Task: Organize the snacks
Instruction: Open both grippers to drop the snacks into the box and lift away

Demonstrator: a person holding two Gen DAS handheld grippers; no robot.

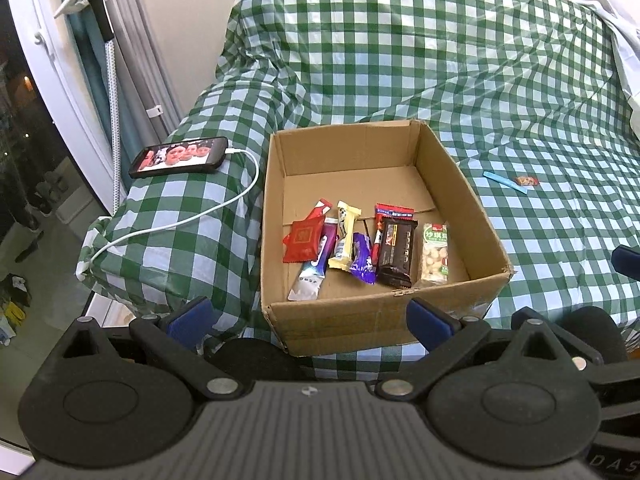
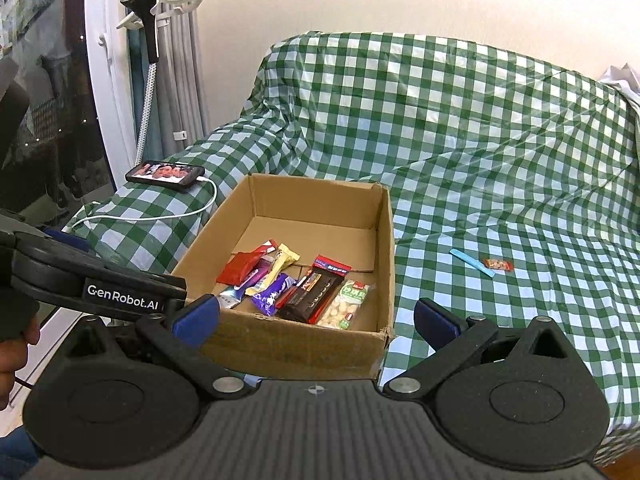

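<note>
An open cardboard box sits on a green checked cloth and holds several snack packets, among them a red sachet, a dark chocolate bar and a green-labelled nut bar. A blue stick packet and a small red candy lie on the cloth right of the box. My left gripper is open and empty, just before the box's near wall. My right gripper is open and empty at the box's near right corner.
A phone with a white charging cable lies on the covered armrest left of the box. A garment steamer and curtains stand at far left. The left gripper's body shows left in the right wrist view.
</note>
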